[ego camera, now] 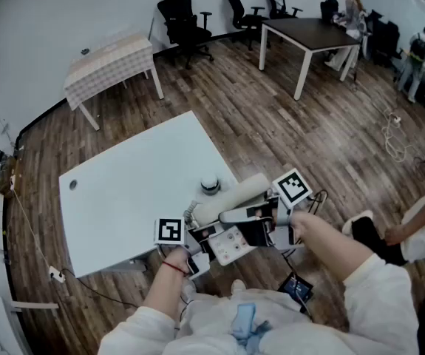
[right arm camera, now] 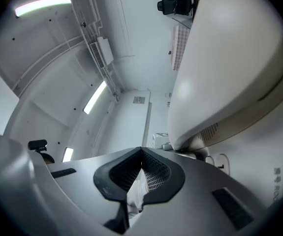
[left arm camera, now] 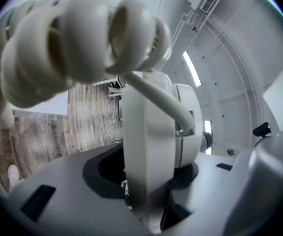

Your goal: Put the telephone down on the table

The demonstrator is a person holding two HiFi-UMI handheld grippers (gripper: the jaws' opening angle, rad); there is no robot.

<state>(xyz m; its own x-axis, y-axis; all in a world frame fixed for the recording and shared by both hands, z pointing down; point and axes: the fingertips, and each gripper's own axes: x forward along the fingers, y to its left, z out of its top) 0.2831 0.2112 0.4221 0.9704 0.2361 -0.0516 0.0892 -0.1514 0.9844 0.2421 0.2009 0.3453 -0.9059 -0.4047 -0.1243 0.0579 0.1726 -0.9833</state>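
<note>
A cream telephone [ego camera: 230,197] with a coiled cord [left arm camera: 77,38] hangs in the air over the near right corner of the pale table [ego camera: 123,176]. My left gripper [ego camera: 196,241] comes at it from the near side. In the left gripper view, the left gripper [left arm camera: 146,173] is shut on a cream part of the telephone [left arm camera: 156,146], with a pad pressed on each side. My right gripper [ego camera: 234,219] sits at the telephone's right side. In the right gripper view, the right gripper [right arm camera: 141,151] has its tips together and the telephone's body [right arm camera: 230,68] looms at the upper right, outside the jaws.
A small round object [ego camera: 210,186] stands on the table just beyond the telephone. On the wooden floor behind are a checked-cloth table [ego camera: 112,61], office chairs [ego camera: 179,13] and a dark table [ego camera: 308,32] with people near it. Another person [ego camera: 419,224] is at the right edge.
</note>
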